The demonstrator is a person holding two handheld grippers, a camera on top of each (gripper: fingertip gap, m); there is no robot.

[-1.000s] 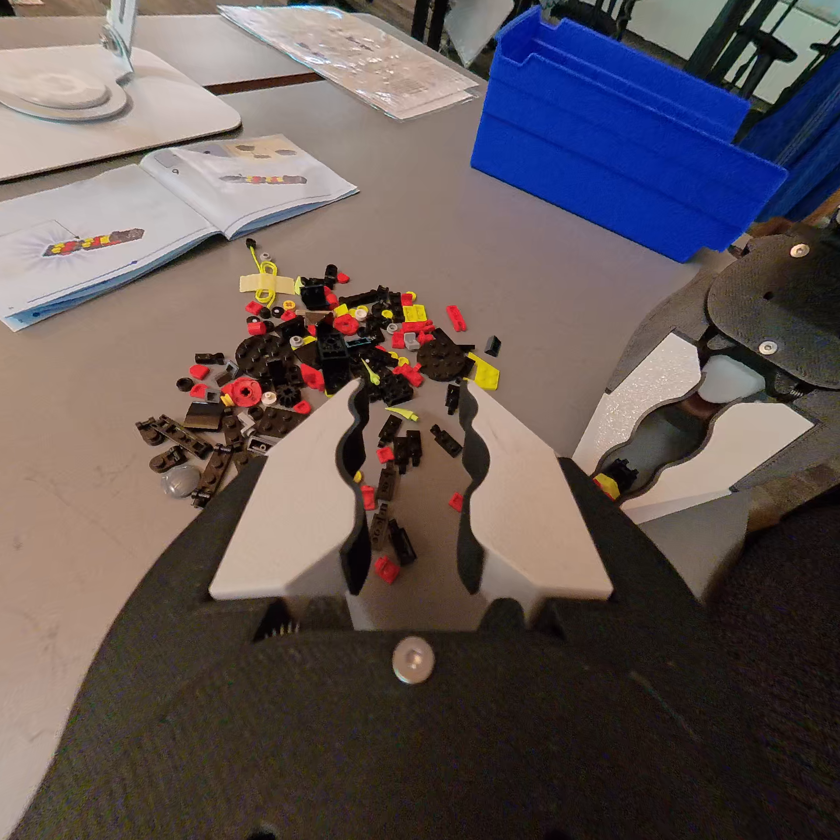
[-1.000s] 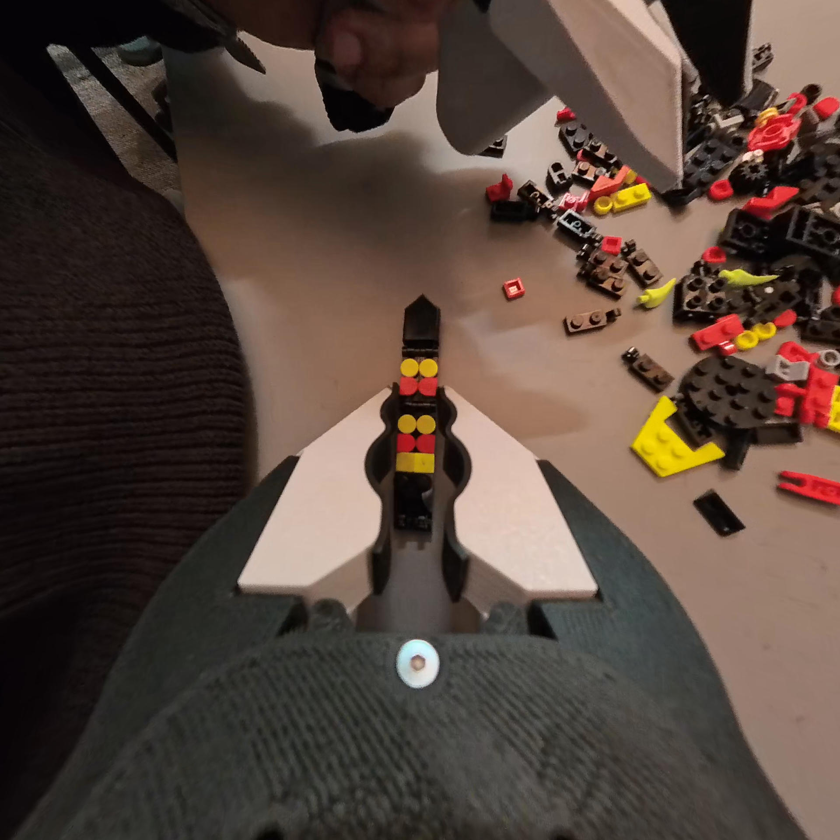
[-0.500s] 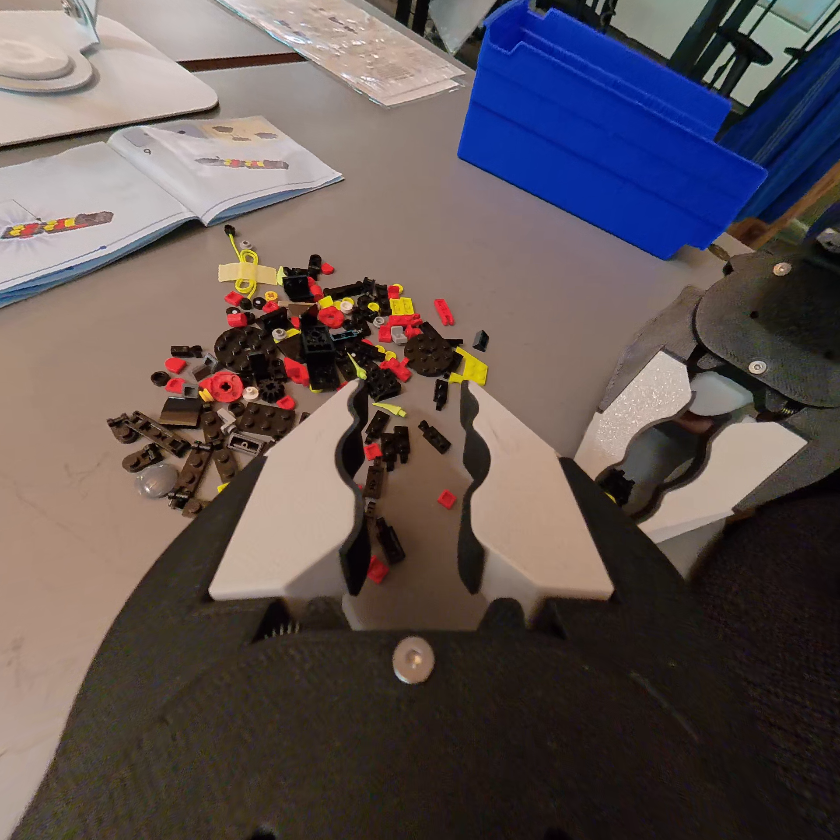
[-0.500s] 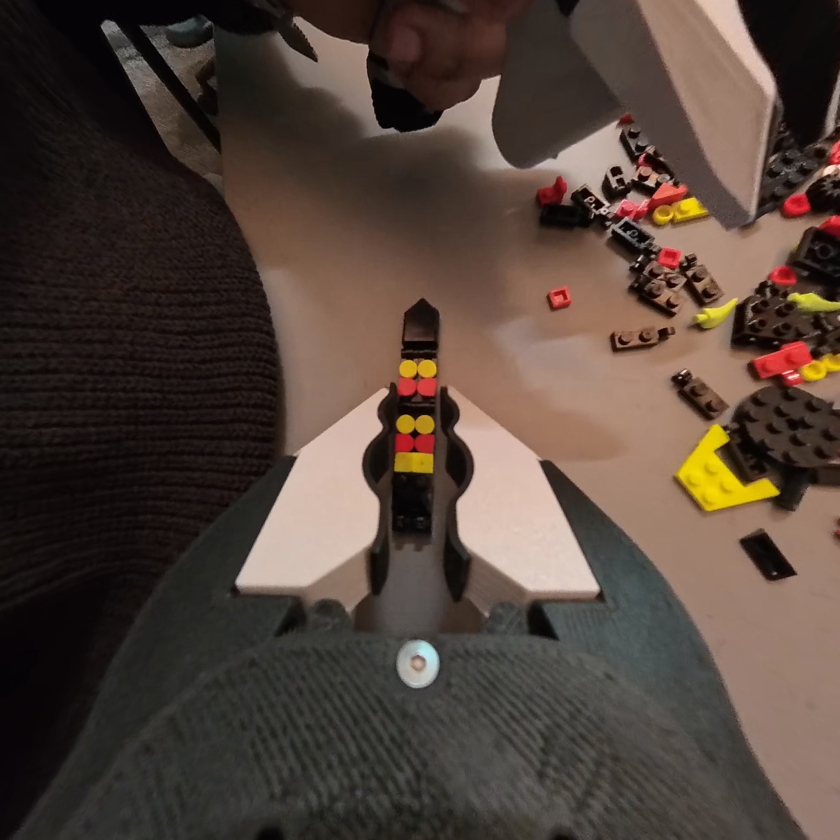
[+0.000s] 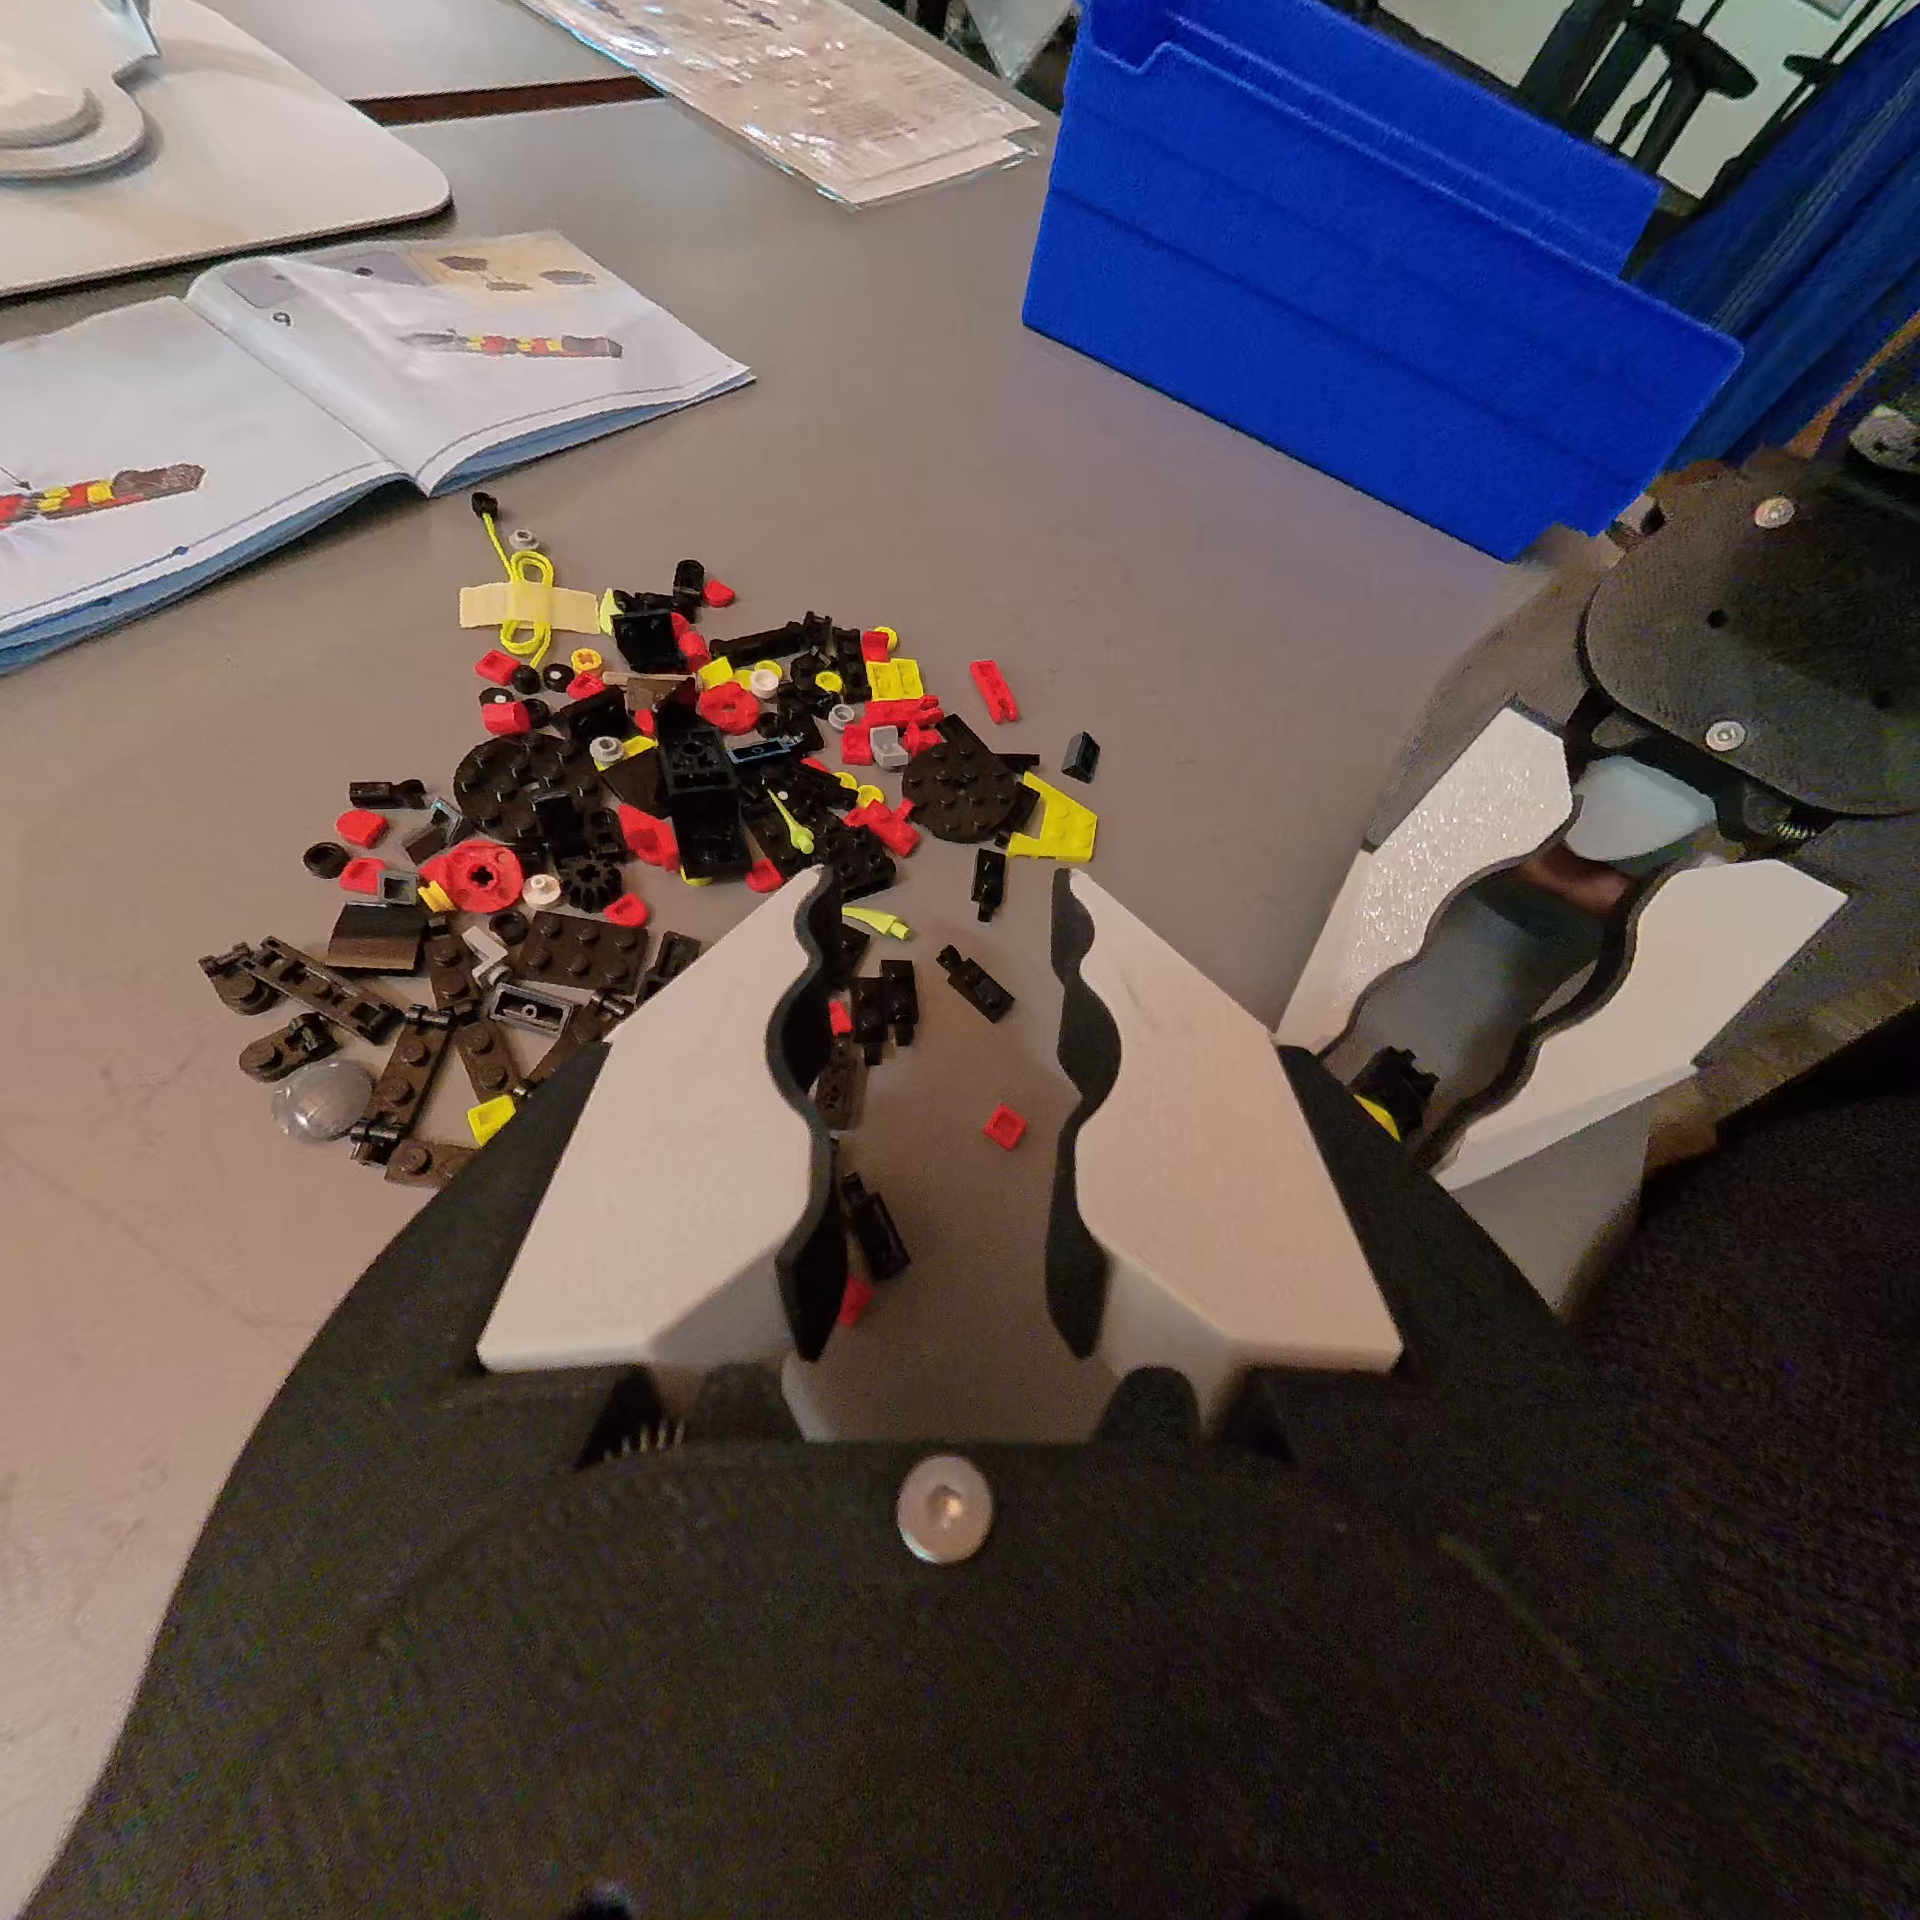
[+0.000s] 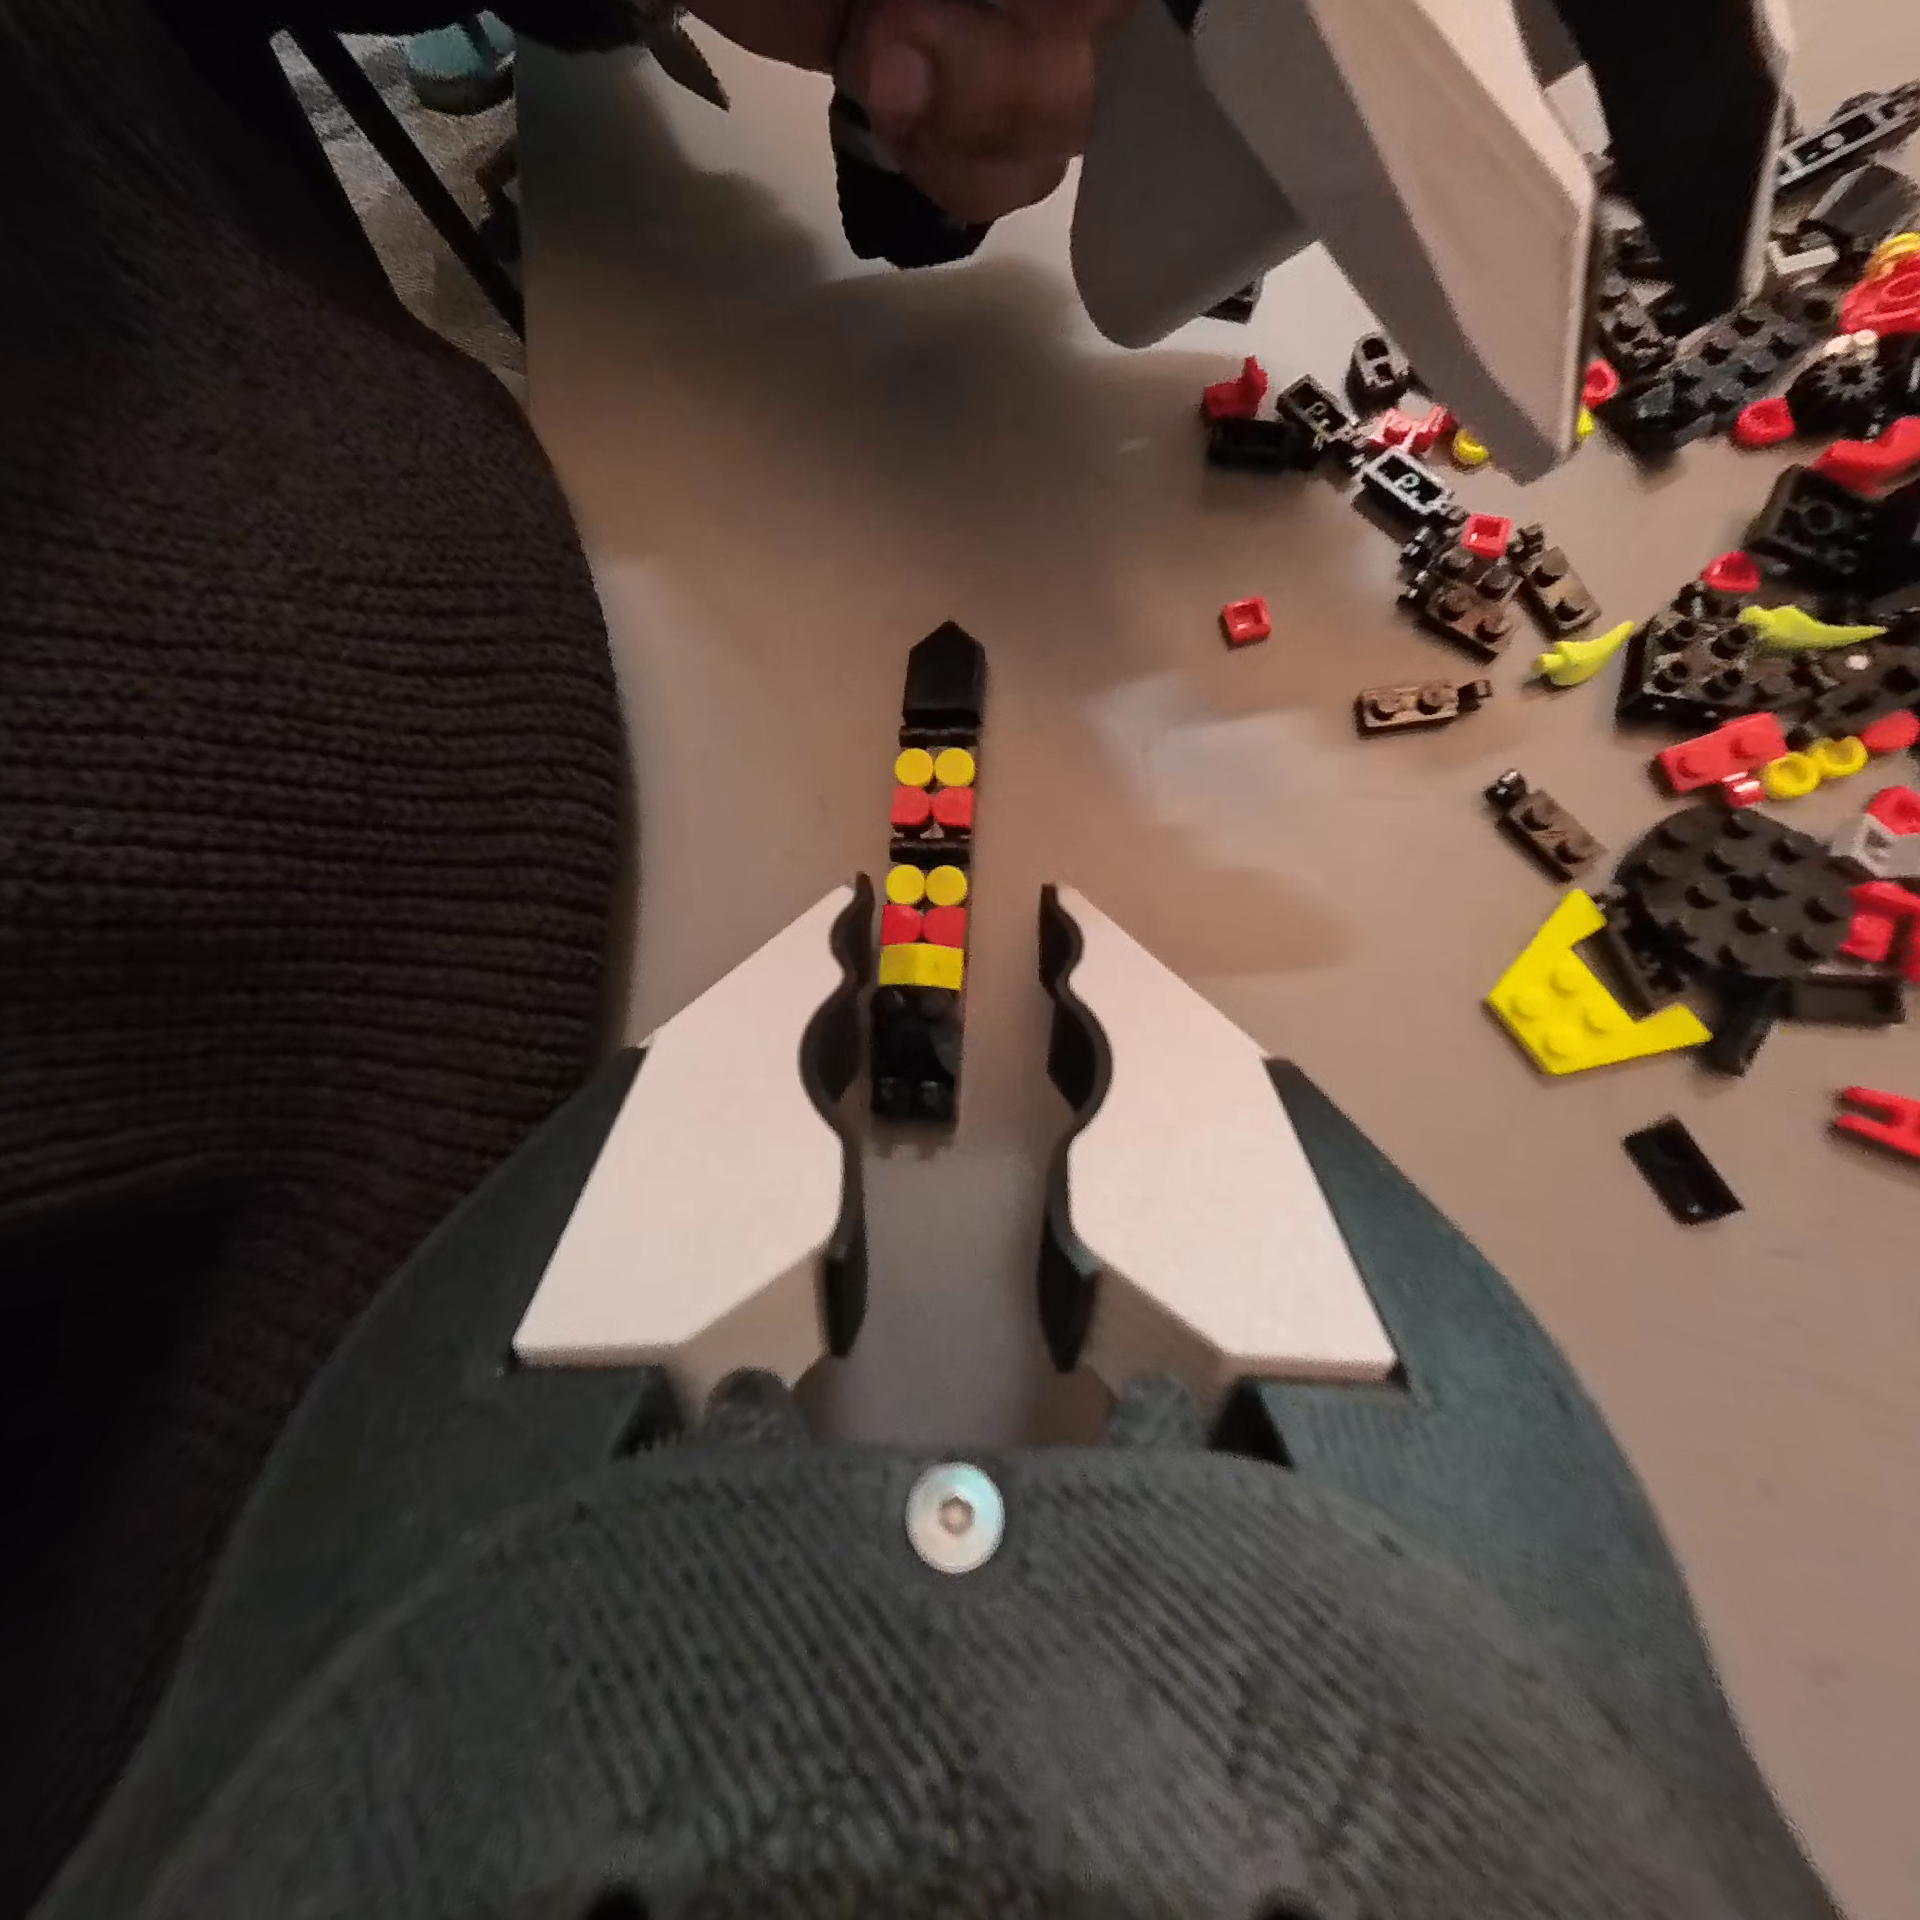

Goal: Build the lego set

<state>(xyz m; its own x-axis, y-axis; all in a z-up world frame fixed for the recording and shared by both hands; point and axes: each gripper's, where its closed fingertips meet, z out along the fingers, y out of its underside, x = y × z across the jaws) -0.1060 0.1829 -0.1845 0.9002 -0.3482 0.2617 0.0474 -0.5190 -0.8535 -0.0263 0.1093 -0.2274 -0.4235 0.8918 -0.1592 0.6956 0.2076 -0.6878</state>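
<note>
A long black lego assembly [image 6: 928, 862] with yellow and red studs lies lengthwise between my right gripper's [image 6: 951, 894] jaws. They stand open: the left pad is beside it, the right pad is apart from it. It seems to rest on the grey table near the front edge. My left gripper [image 5: 940, 883] is open and empty, held above the near edge of the pile of loose black, red and yellow pieces [image 5: 675, 810]. A small red tile [image 5: 1004, 1125] lies between its fingers on the table. The right gripper also shows in the left wrist view [image 5: 1496, 997].
An open instruction booklet [image 5: 312, 395] lies at the far left, with a white base plate [image 5: 208, 177] behind it. Plastic bags [image 5: 831, 94] and a blue bin [image 5: 1351, 260] stand at the back. A dark knitted garment [image 6: 260, 727] covers the table's front edge. The dark knitted garment [image 6: 260, 727] lies around 9 cm away from my right fingertips.
My right gripper has opened and let go of the lego assembly. My left gripper has drawn back a little from the pile and stays open.
</note>
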